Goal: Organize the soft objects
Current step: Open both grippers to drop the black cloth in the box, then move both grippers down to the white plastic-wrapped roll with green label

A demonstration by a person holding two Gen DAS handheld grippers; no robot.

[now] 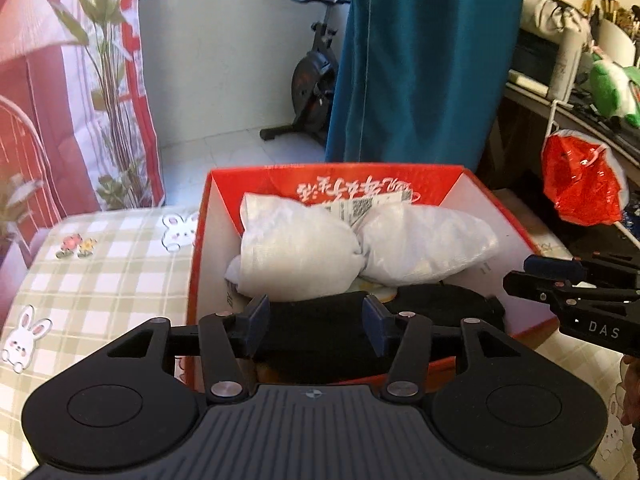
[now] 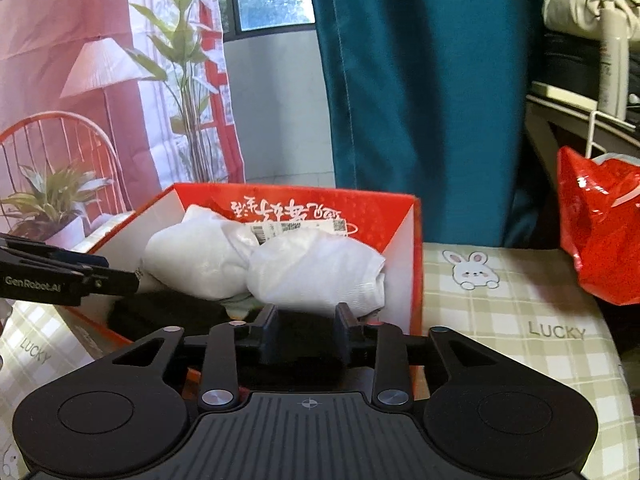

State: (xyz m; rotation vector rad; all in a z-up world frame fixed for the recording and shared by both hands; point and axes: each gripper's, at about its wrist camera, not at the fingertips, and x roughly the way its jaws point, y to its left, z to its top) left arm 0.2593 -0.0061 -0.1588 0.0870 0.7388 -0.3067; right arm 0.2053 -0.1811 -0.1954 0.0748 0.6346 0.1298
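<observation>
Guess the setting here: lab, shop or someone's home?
Most likely a home, a bedroom or living space by a balcony. An exercise bike stands by the window, a teal curtain hangs behind the red box, and the surface wears a bunny-print checked cloth.

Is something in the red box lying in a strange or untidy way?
Nothing stands out. The white bundles and the black cloth lie inside the red box, nothing spilled on the checked cover.

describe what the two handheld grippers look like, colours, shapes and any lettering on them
Both are matte black. The left gripper has dark blue pads, silver pivot rivets, a ribbed grey body with a small crosshair mark and two round discs; its side reads GenRobot.AI. The right gripper looks the same, with DAS lettering on its side.
</observation>
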